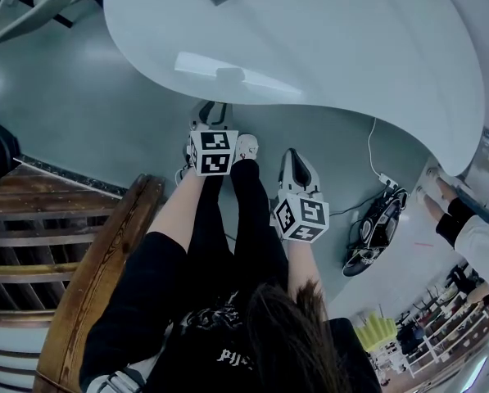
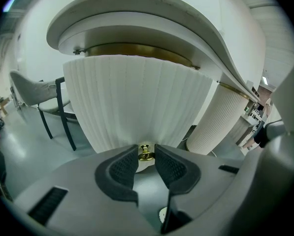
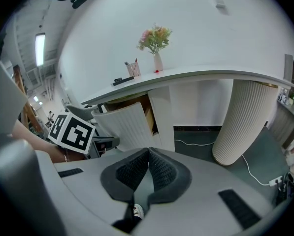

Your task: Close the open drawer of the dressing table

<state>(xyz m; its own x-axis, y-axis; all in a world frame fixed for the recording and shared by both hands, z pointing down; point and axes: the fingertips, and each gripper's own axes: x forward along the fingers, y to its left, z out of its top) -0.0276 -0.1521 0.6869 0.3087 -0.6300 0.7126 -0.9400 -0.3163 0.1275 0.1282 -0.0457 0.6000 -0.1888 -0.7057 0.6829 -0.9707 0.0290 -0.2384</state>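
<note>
Under the white tabletop [image 1: 326, 39], the head view shows the left gripper [image 1: 212, 125] and right gripper [image 1: 298, 170] side by side. Left gripper view: its jaws grasp the brass knob [image 2: 146, 153] on the open drawer [image 2: 137, 102]. Right gripper view: jaws clenched, empty.

Knob [image 2: 146, 154] partly hidden between left claw [image 2: 146, 148]; drawer [image 2: 137, 102] bottom covered.

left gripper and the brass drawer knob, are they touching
Touching. The left gripper view shows the brass knob wedged between the pad tips of the left gripper, with no gap on either side.
</note>
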